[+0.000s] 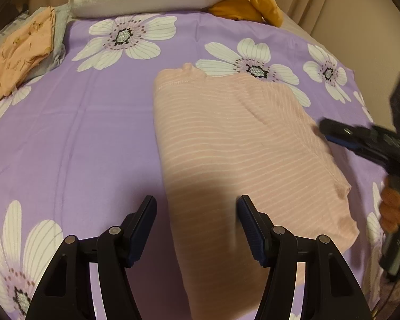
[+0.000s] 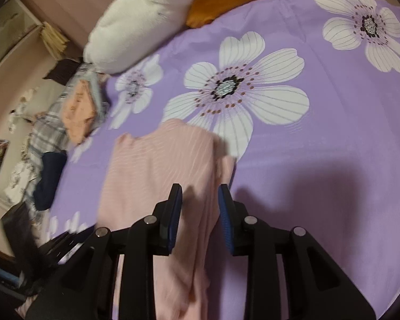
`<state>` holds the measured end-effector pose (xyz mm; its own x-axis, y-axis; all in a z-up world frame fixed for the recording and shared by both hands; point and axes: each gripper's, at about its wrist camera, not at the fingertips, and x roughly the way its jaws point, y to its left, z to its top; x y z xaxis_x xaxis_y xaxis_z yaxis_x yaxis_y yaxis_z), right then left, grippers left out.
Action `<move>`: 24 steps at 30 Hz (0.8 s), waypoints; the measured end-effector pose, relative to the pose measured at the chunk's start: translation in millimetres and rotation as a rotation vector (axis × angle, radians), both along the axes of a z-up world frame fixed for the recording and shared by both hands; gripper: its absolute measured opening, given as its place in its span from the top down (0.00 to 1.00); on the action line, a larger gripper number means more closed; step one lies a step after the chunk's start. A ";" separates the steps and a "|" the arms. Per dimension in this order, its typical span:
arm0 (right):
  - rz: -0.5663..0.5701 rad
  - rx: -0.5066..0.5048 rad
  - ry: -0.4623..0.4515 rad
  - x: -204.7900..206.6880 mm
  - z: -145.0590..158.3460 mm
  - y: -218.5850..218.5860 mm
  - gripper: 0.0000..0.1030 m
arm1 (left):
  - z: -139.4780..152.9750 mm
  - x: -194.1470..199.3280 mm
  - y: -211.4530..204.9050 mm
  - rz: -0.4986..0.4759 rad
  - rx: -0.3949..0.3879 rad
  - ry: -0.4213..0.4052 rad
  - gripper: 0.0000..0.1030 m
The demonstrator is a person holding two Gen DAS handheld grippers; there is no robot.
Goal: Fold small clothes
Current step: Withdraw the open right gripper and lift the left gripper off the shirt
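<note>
Left wrist: pink garment beyond gripper

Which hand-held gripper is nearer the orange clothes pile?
Left. The left hand-held gripper is open at the pink garment's near edge; the pile lies beyond it to its left. The right one sits farther right.

A pale pink garment with thin white horizontal stripes lies flat on the purple flowered bedsheet, folded lengthwise into a long panel with a straight left edge. A small ribbed neck or cuff bump sticks up at its far end. Its right side is rumpled, with a folded flap and a few creases. In the right wrist view the same garment looks blurred, its near part bunched in loose folds.
</note>
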<state>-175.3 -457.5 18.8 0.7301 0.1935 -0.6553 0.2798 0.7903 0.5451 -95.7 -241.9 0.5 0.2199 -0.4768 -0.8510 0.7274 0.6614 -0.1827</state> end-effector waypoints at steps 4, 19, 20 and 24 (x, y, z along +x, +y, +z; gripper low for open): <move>0.052 0.013 -0.045 -33.1 7.5 15.9 0.72 | 0.5 -1.5 -0.1 -0.001 0.003 -0.004 0.40; 0.126 -0.082 0.071 -58.5 -28.9 57.6 0.88 | 3.4 -15.0 7.1 -0.006 0.009 -0.016 0.40; 0.123 -0.079 0.071 -58.8 -29.4 55.8 0.88 | 3.7 -15.6 8.0 -0.006 0.009 -0.019 0.40; 0.116 -0.083 0.070 -63.9 -26.8 53.6 0.85 | 4.5 -19.5 12.3 -0.005 0.009 -0.021 0.40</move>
<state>-239.2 -404.0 -8.0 0.6583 0.2167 -0.7209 0.2191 0.8610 0.4590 -115.2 -229.6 5.0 0.2355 -0.4707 -0.8503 0.7345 0.6592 -0.1614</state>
